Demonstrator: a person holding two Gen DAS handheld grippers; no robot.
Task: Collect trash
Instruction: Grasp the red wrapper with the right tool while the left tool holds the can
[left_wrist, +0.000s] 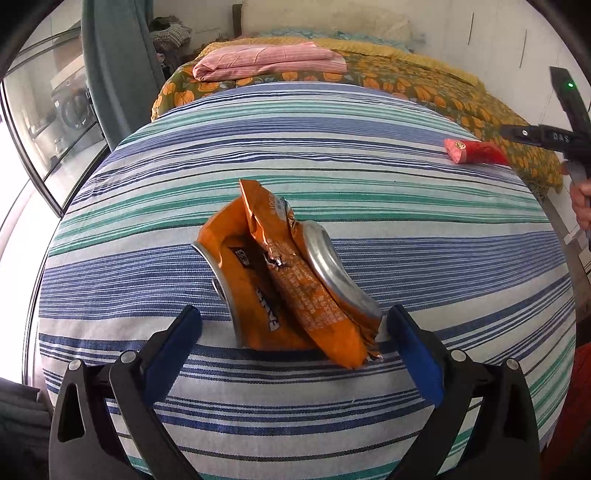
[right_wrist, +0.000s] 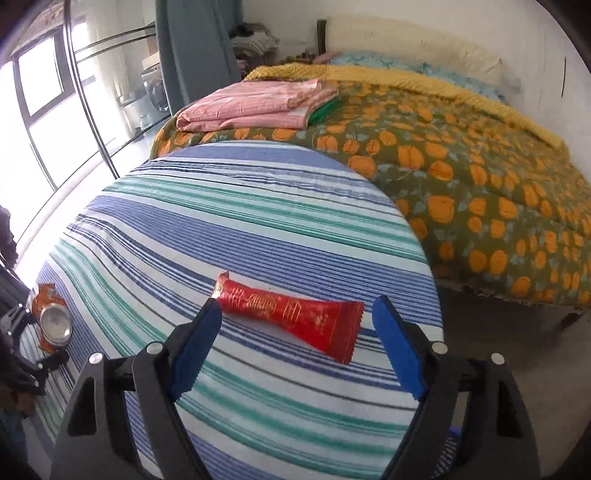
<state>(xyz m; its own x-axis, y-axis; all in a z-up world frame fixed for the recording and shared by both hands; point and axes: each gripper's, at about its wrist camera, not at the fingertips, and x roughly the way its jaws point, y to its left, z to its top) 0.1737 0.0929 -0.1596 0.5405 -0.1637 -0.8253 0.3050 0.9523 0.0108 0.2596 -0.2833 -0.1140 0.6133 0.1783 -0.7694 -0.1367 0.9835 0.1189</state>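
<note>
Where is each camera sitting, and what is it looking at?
Left wrist: sits on the left gripper, looking down at a crushed orange can on the striped tablecloth; its blue fingers show, open.
Right wrist: sits on the right gripper, looking down at a red wrapper; its open fingers show.
Shared: can, wrapper, tablecloth, flowered bed; each view catches the other gripper.

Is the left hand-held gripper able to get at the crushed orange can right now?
Probably yes. The left hand-held gripper stands open just short of the crushed orange can on the striped cloth, with nothing between them. The red wrapper lies well off to the side.
</note>
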